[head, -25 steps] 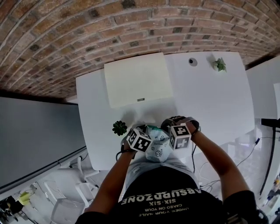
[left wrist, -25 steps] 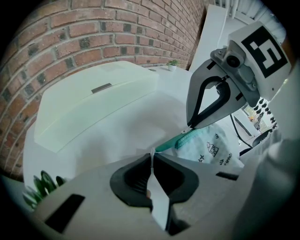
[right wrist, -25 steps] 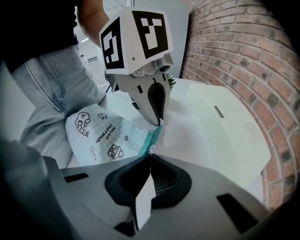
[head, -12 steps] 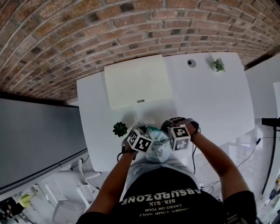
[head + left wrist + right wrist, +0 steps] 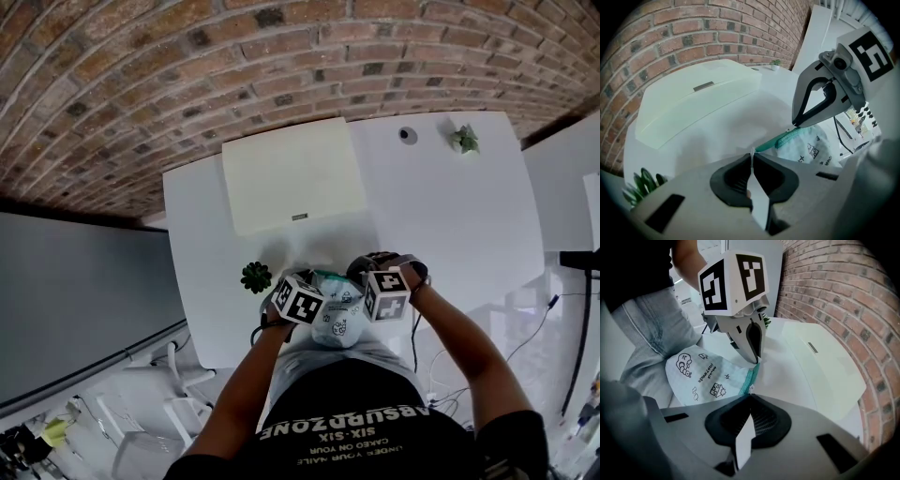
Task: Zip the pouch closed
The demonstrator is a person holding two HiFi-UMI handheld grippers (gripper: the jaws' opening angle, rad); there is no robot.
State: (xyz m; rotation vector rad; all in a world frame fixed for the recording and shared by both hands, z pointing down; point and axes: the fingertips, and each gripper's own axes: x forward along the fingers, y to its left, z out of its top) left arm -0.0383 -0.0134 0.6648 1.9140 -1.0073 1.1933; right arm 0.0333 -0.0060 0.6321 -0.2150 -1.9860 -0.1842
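Stretching at the near edge of the table (image 5: 450,225), the pouch (image 5: 336,321) had its teal zipper (image 5: 786,139) pinched at one end by the left hand-held gripper (image 5: 751,157) and at the other by the right hand-held gripper (image 5: 750,397). The visible band appeared joined. Zipping was judged nearly done, full closure unconfirmed.

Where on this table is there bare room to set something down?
Widest bare table lies right of the pale case, up to the far plant. A narrow strip runs left of it. Crowded: near edge, with pouch, left gripper, right gripper, near plant.
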